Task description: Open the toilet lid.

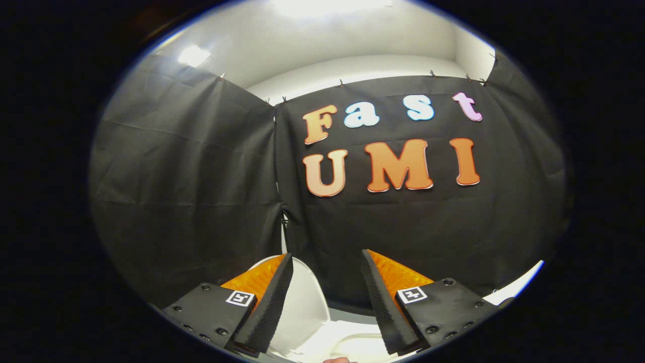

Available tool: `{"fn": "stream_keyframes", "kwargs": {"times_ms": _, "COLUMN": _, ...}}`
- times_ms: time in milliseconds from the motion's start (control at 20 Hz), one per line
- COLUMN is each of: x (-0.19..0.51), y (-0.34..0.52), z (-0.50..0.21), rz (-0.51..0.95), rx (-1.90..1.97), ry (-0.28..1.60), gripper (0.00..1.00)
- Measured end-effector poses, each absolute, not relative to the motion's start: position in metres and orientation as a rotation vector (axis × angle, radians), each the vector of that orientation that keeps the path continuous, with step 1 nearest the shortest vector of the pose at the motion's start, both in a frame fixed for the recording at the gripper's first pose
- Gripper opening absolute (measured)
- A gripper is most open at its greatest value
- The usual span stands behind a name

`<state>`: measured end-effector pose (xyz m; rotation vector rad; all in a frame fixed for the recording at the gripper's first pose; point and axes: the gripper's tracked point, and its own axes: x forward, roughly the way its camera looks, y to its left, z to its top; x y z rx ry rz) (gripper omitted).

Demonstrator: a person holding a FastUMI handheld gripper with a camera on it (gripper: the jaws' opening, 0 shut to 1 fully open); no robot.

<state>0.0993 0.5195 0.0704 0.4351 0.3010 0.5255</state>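
The gripper (326, 262) has its jaws standing apart, nothing between them; the left finger's black pad (269, 302) overlaps the toilet lid (302, 302), a white rounded panel that appears raised and leaning toward the booth's back wall, with the pale bowl rim (352, 343) low between the fingers; whether the lid rests fully open I cannot tell. It looks like stiff, smooth plastic, light enough on its hinge yet slippery, so the best hold is probably its free front edge, pinched or pushed from beneath.
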Motion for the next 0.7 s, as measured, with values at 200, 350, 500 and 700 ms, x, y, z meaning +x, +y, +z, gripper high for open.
{"fn": "stream_keyframes", "kwargs": {"times_ms": 200, "x": 0.123, "y": 0.418, "z": 0.066, "rz": 0.428, "rx": 0.378, "ry": 0.23, "gripper": 0.87}}
{"fn": "stream_keyframes", "kwargs": {"times_ms": 350, "x": 0.135, "y": 0.357, "z": 0.054, "rz": 0.355, "rx": 0.357, "ry": 0.216, "gripper": 0.87}}
{"fn": "stream_keyframes", "kwargs": {"times_ms": 500, "x": 0.136, "y": 0.304, "z": 0.042, "rz": 0.297, "rx": 0.365, "ry": 0.22, "gripper": 0.88}}
{"fn": "stream_keyframes", "kwargs": {"times_ms": 700, "x": 0.131, "y": 0.237, "z": 0.017, "rz": 0.238, "rx": 0.356, "ry": 0.22, "gripper": 0.88}}
